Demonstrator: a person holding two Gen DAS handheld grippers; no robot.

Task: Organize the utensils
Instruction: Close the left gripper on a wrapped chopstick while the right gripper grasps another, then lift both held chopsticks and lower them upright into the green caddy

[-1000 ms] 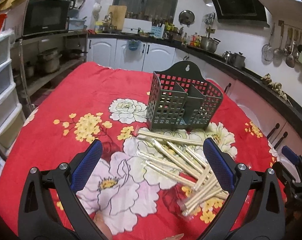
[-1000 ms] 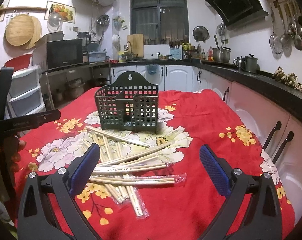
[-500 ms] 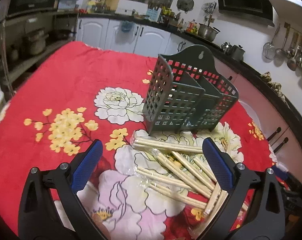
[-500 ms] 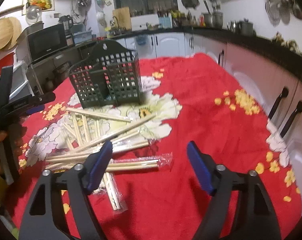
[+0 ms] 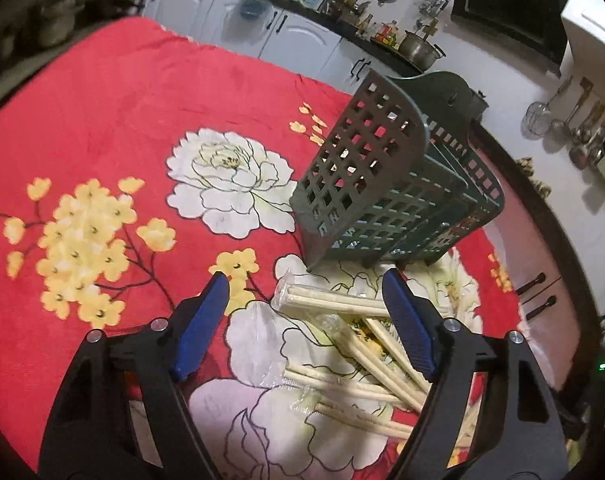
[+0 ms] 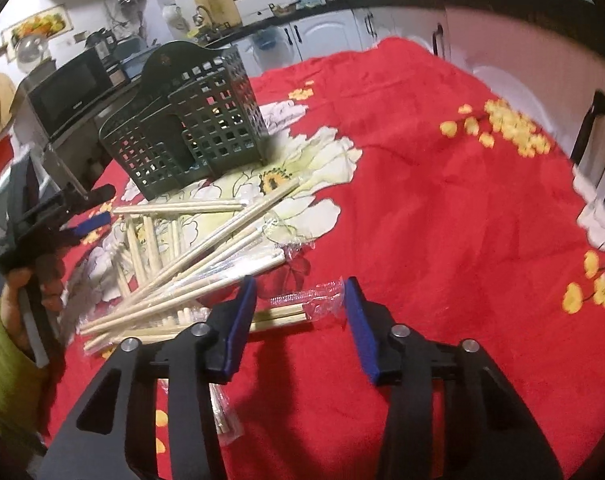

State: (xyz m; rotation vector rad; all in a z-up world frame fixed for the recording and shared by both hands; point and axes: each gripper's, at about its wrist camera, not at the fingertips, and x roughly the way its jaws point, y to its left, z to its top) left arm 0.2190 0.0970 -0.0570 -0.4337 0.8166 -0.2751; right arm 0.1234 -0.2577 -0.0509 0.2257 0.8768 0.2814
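Note:
A pile of wrapped wooden chopsticks (image 5: 354,344) lies on the red flowered cloth, in front of a dark green perforated utensil holder (image 5: 386,188). My left gripper (image 5: 306,280) is open and empty, low over the left end of the pile, just short of the holder. In the right wrist view the pile (image 6: 198,256) and the holder (image 6: 190,128) lie ahead to the left. My right gripper (image 6: 300,286) is open and empty, its fingers astride the clear wrapper end of the nearest chopstick pack (image 6: 298,308). The left gripper also shows there (image 6: 58,208).
The table cloth (image 6: 442,200) stretches bare to the right of the pile. White cabinets with dark handles (image 6: 590,128) stand close beyond the right table edge. A kitchen counter (image 5: 342,20) with pots runs behind the table.
Both grippers have tilted down and moved forward toward the chopstick pile. The right gripper's fingers have narrowed and now flank the nearest pack's wrapper end. The left gripper has neared the holder.

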